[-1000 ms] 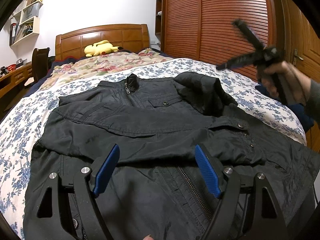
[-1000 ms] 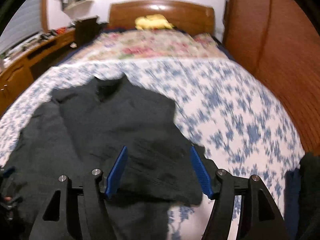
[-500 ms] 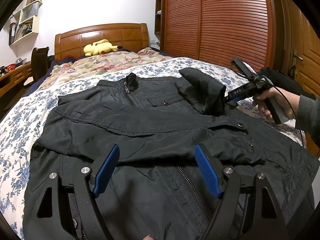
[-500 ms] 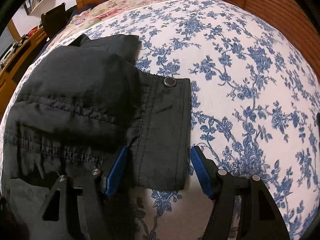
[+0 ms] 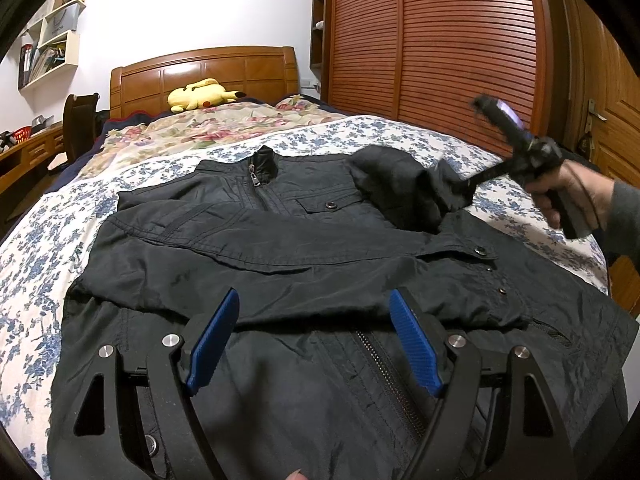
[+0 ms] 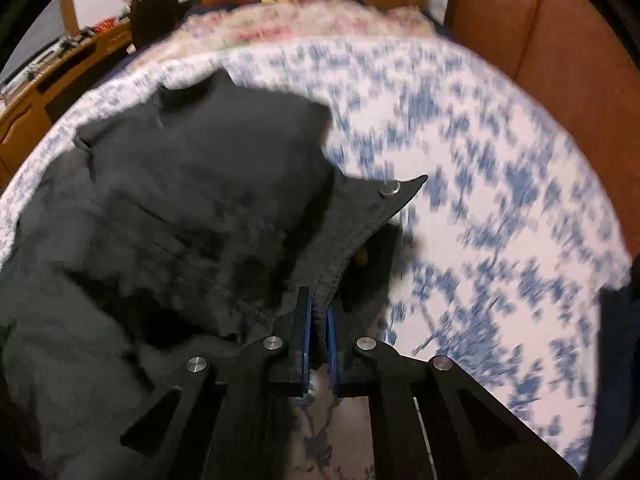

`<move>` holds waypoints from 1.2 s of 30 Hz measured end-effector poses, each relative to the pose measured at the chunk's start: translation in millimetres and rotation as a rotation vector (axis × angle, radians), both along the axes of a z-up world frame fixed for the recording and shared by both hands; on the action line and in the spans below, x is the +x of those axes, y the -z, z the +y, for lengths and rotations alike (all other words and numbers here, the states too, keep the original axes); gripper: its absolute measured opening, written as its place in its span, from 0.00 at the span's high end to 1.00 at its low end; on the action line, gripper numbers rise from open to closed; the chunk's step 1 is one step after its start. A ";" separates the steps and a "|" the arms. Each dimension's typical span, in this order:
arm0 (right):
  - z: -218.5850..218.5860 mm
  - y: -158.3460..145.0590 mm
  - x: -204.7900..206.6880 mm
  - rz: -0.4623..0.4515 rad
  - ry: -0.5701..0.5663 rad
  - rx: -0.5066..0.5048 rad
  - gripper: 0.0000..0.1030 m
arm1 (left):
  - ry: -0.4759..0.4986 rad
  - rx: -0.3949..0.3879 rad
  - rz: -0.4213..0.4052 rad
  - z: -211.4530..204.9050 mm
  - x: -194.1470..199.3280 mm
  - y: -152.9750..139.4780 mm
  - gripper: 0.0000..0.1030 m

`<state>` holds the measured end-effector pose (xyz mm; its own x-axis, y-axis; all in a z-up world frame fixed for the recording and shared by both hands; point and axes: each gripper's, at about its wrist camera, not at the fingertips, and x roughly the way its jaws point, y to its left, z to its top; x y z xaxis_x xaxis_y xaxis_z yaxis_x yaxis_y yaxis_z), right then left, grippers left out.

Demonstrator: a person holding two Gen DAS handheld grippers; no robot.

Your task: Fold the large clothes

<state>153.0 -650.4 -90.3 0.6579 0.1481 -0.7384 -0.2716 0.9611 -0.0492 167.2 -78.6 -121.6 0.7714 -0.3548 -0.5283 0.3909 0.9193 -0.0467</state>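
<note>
A black jacket (image 5: 304, 240) lies front up on the bed, one sleeve folded across its chest. My left gripper (image 5: 316, 340) hovers open over the jacket's lower front by the zip, with nothing between its blue pads. The other sleeve's cuff (image 6: 360, 216), with a metal snap, is pinched between the blue pads of my right gripper (image 6: 318, 316), which is shut on it. In the left wrist view the right gripper (image 5: 460, 188) holds that bunched sleeve (image 5: 400, 196) at the jacket's right shoulder, with a hand (image 5: 568, 196) on its handle.
The bed has a blue-flowered sheet (image 5: 420, 136) and a floral quilt (image 5: 208, 128) near the wooden headboard (image 5: 208, 72), where a yellow plush toy (image 5: 200, 94) lies. A slatted wardrobe (image 5: 440, 40) stands on the right, a desk and chair (image 5: 80, 120) on the left.
My right gripper came down onto the sleeve cuff and shut on it; the cuff now lifts off the sheet. The left gripper has stayed where it was, open.
</note>
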 end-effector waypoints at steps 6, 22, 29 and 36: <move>32.3 -61.0 -36.7 -0.164 -0.069 -0.024 0.98 | -0.011 -0.005 -0.016 13.0 -7.8 -8.3 0.24; 146.7 -125.5 -150.7 -0.379 -0.433 -0.100 0.98 | -0.122 -0.042 -0.054 79.4 -27.5 -25.7 0.24; 162.6 -110.3 -155.1 -0.342 -0.532 -0.122 0.98 | -0.152 -0.048 -0.067 95.8 -35.5 -26.9 0.24; 161.2 -118.2 -147.5 -0.286 -0.471 -0.107 0.88 | -0.171 -0.046 -0.070 106.5 -36.2 -25.6 0.24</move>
<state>5.6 -489.3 28.0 0.7152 0.4086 -0.5671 -0.6317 0.7250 -0.2743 131.1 27.9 -96.0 0.8566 -0.2382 -0.4576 0.2332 0.9700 -0.0684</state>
